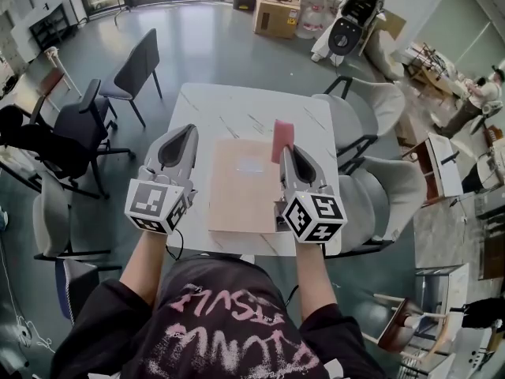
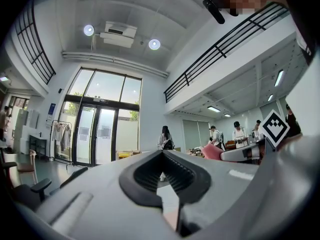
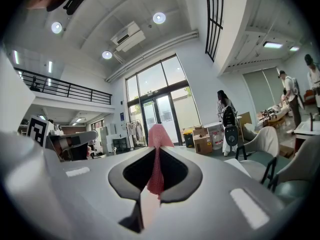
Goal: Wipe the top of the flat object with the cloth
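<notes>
Pink mesh cloth is clamped in the right gripper. In the right gripper view the jaws are pressed onto its lower part and the free end stands up past the tips as a rounded fold. In the head view the cloth rises upright from this gripper, over the far right corner of the flat board. Contact between cloth and board cannot be confirmed from that angle.

Flat board: tan, rectangular, lying flat on the white marble-patterned table, roughly centred between the two grippers, with its near edge close to the table's near edge. A faint pale patch shows near its middle.

Left gripper: held to the left of the board, over the table's left side, pointing away from the person. In the left gripper view its jaws are drawn together with nothing between them; only the ribbed black pads show in the opening.

Both gripper views look level across the room toward glass doors and the ceiling lights, not down at the table. Each gripper's marker cube faces the head camera, left cube and right cube.

Surroundings: a dark chair stands beyond the table's left corner, pale grey chairs stand along its right side, and cardboard boxes sit on the floor further back.
</notes>
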`<state>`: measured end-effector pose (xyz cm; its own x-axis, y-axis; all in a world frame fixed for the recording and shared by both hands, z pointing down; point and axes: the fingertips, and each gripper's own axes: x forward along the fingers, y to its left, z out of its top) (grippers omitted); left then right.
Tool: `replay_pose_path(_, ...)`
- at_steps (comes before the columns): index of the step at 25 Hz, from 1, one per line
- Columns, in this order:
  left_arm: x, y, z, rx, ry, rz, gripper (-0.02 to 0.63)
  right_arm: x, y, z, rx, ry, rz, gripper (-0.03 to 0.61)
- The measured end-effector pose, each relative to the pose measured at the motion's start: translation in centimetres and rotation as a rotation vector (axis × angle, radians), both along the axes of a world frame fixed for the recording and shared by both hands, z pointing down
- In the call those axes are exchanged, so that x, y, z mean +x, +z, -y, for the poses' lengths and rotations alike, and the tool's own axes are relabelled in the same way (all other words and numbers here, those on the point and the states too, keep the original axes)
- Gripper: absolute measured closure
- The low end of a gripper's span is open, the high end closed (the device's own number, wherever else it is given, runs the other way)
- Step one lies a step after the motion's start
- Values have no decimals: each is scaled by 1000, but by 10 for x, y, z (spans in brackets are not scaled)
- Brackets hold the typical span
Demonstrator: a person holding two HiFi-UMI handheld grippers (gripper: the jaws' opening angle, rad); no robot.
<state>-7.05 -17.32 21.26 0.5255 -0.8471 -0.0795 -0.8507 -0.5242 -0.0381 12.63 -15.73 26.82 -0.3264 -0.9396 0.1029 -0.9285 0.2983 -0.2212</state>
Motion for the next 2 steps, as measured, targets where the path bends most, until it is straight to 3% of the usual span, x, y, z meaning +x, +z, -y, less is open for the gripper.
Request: replay_pose_path(2, -1, 0, 0, 0, -1, 0, 612, 0, 0, 0, 0, 1, 0, 535)
